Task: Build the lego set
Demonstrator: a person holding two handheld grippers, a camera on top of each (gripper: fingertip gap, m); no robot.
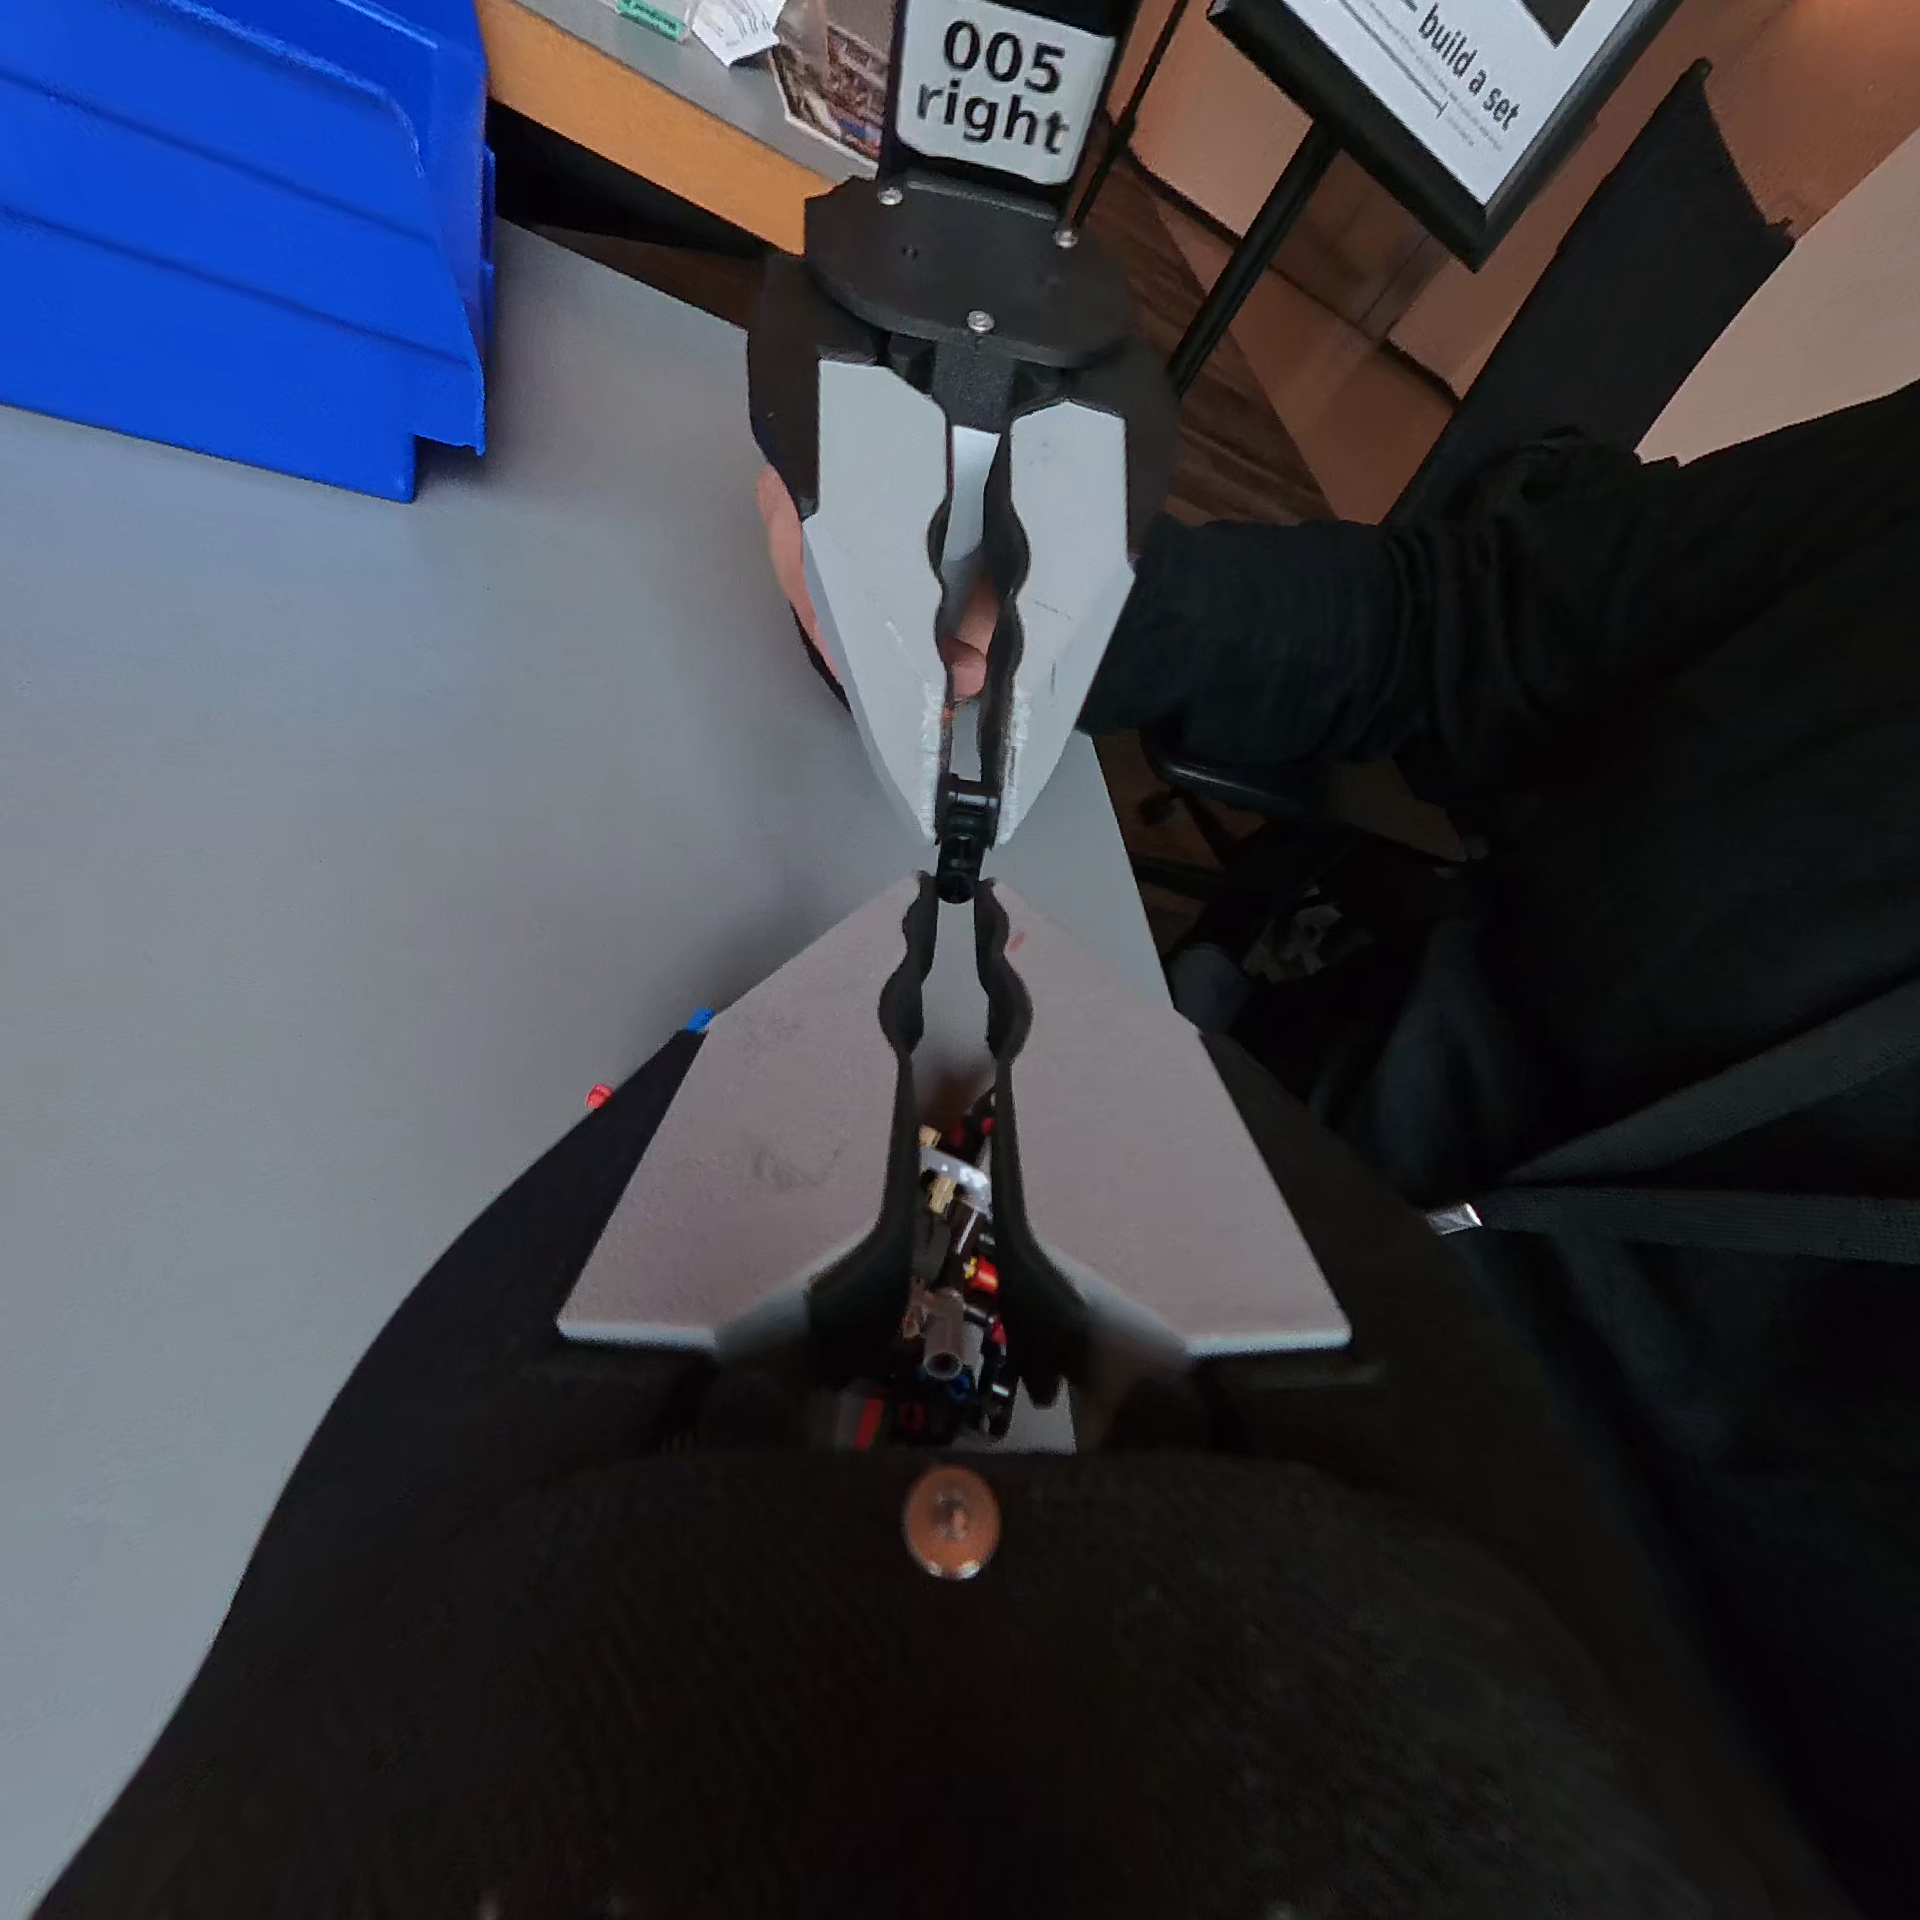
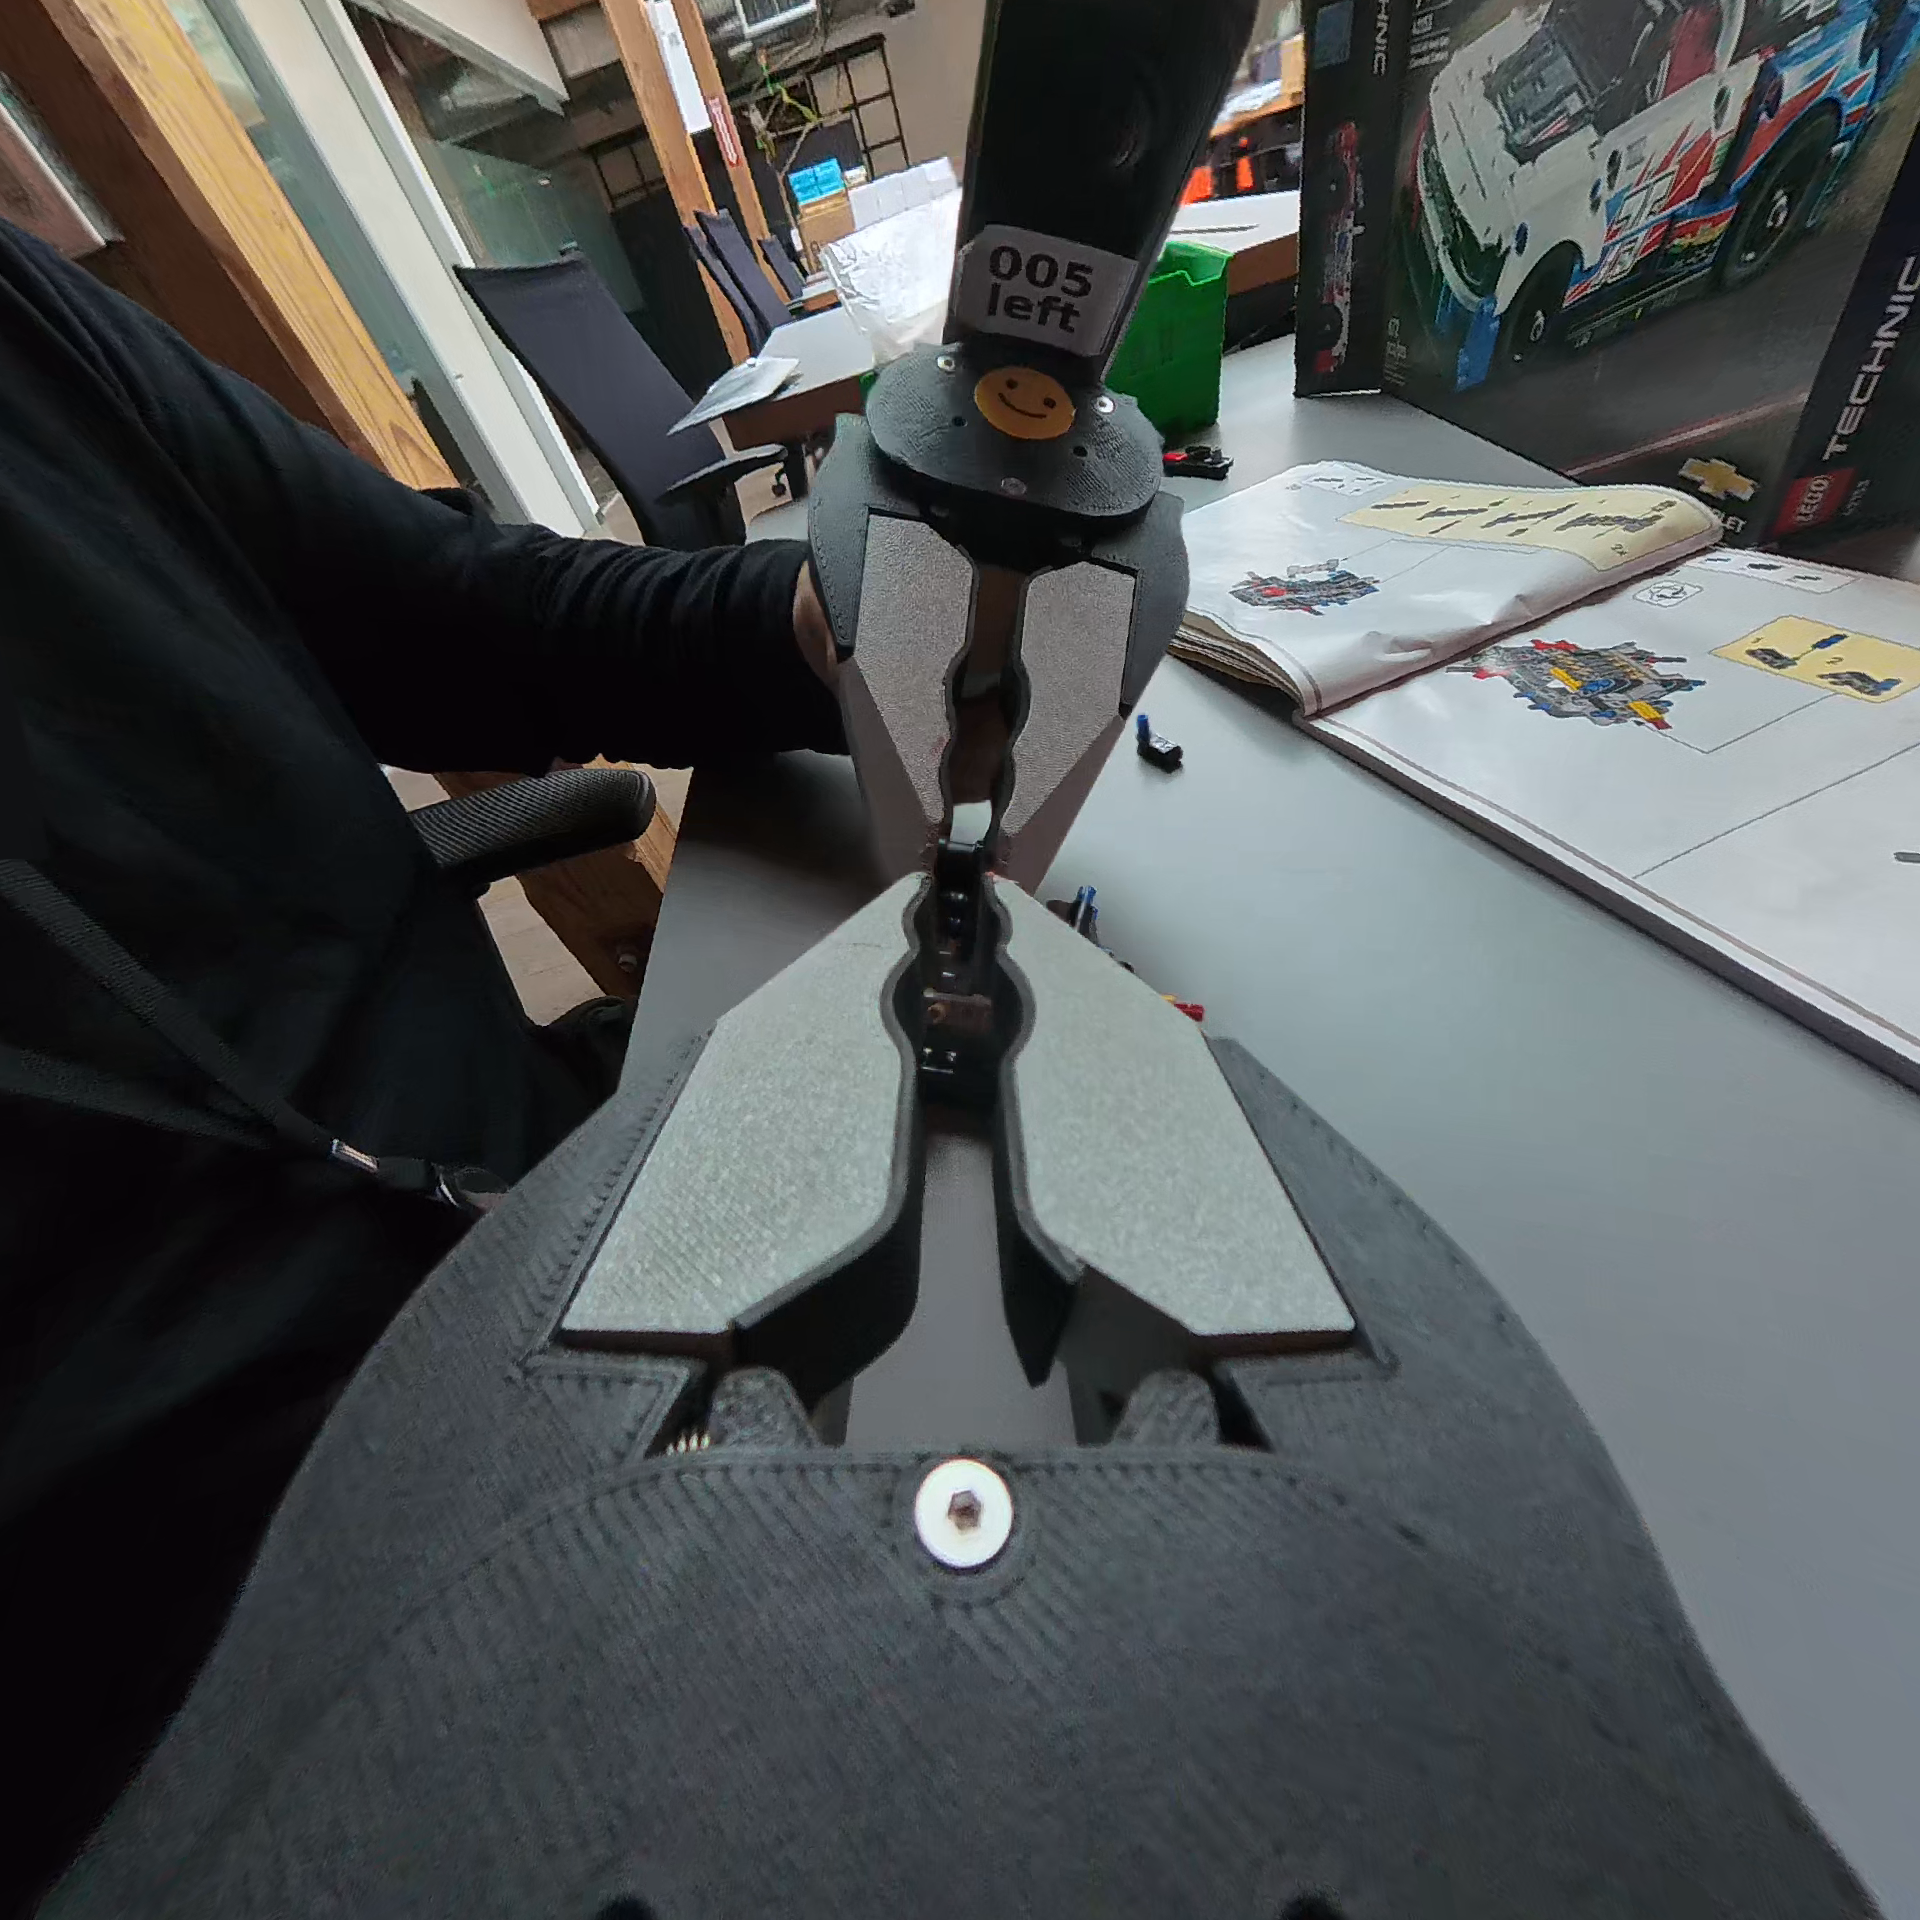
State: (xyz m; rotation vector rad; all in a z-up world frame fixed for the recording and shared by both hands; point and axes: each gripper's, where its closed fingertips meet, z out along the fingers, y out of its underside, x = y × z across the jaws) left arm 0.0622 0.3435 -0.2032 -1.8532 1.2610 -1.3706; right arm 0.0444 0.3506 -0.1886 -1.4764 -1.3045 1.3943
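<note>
Lego piece (image 1: 962, 831) | pinched between right tongs (image 1: 966, 821) | meeting left tongs (image 1: 953, 902) tips

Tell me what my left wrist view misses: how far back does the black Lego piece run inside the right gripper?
Observer: In the right wrist view, the black Technic piece runs well back between the fingers of the right gripper, with a tan bit partway along it.
Operator: Where is the manual?
Observer: The instruction booklet lies open on the grey table, to the right of both grippers in that view.
Operator: Any loose parts near it?
Observer: One small black-and-blue piece lies on the table between the left gripper and the booklet.
</note>
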